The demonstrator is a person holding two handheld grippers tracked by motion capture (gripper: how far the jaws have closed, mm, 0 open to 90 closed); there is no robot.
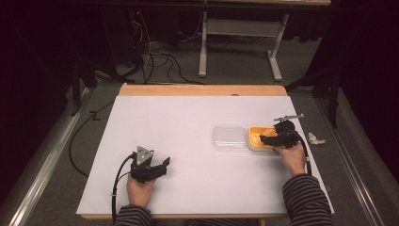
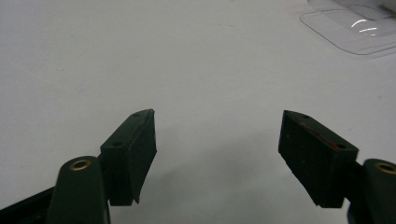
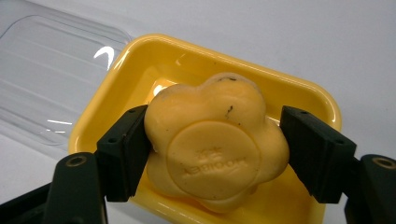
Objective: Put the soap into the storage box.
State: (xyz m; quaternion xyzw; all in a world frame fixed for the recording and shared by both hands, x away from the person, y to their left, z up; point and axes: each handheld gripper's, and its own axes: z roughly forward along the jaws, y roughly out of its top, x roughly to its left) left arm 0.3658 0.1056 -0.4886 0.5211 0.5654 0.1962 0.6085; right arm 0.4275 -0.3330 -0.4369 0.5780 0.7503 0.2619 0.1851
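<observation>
Clamped between my right fingers (image 3: 123, 154) sits a flower-shaped bar of soap (image 3: 215, 140), matte orange-yellow, smooth, with a round embossed stamp on its face and a few dark specks. Both black pads press its lobed sides. It hangs just over a glossy yellow plastic dish (image 3: 299, 93) with rounded corners. Beside the dish lies a clear, ribbed plastic lid (image 3: 51, 79), flat on the white tabletop (image 1: 188, 122). My right gripper (image 1: 269, 139) reaches in from the dish's right. My left gripper (image 2: 215, 154) rests well apart, its blocky fingers spread wide over bare tabletop.
</observation>
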